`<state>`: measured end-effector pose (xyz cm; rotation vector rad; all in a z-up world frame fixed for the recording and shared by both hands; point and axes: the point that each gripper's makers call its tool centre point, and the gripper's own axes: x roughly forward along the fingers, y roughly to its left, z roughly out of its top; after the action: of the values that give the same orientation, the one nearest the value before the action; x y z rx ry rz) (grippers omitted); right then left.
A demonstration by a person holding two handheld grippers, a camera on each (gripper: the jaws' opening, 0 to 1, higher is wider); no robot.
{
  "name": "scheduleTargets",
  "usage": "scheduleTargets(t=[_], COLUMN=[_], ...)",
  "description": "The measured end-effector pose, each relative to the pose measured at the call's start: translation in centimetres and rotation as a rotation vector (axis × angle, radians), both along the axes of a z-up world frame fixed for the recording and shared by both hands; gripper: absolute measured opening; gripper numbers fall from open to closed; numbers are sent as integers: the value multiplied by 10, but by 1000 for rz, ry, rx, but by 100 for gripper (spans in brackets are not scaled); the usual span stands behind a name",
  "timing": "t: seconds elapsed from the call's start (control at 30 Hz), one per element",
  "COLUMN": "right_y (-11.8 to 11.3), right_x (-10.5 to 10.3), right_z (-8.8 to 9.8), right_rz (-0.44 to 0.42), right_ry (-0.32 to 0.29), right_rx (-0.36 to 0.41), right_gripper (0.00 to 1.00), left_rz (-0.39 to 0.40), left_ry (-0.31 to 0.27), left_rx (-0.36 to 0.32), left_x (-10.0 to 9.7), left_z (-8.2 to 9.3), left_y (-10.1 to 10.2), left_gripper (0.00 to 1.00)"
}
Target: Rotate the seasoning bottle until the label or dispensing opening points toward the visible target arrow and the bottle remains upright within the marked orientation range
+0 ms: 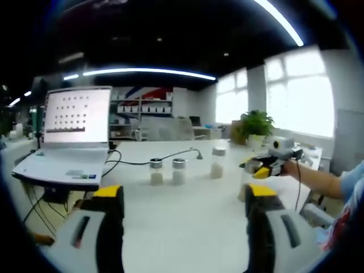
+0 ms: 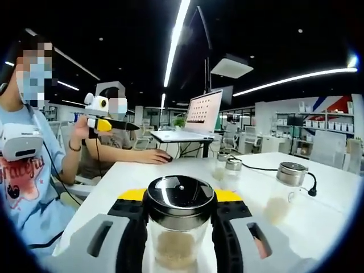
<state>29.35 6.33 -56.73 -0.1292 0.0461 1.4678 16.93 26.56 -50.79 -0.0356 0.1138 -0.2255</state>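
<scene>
My right gripper (image 2: 178,219) has its jaws closed against the sides of a seasoning bottle (image 2: 178,227), a clear glass jar with a shiny black and silver lid and pale grains in its lower part; the bottle stands upright between my yellow-tipped jaws on the white table (image 2: 318,219). In the right gripper view three more jars stand farther off on the table: one (image 2: 286,190) to the right with a silver lid, and two smaller ones (image 2: 227,168) close together behind it, near a black cable (image 2: 259,169). A laptop (image 2: 193,116) sits open at the far end, and a person in a pale blue shirt (image 2: 25,170) is at the left. My left gripper (image 1: 185,219) is held above the table with its jaws wide apart and nothing between them. In the left gripper view I see the laptop (image 1: 71,133) at the left, and three jars in a loose row at mid-table: two (image 1: 166,172) side by side and a taller one (image 1: 217,162) to their right. My right gripper (image 1: 267,165) comes in from the right of that view, held by a hand (image 1: 298,169), with the bottle it grips just below it, largely hidden by my own jaw. A potted plant (image 1: 254,126) stands by the windows.
</scene>
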Motion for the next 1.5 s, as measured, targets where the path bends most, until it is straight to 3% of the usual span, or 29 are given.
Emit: scheduleTargets(t=[0.93,1.5], right_y=[-2,-7], right_x=[3,8], right_z=[-3,-5], right_rz=[-184,-413], right_ry=[34,27], right_rx=[-49,-41], right_gripper=[42,42], left_rz=[3,-2], left_ry=[11,20], left_rx=[-4,-6], left_x=[0,1], left_z=[-2,-4], left_y=[1,-1], left_gripper=[93,93])
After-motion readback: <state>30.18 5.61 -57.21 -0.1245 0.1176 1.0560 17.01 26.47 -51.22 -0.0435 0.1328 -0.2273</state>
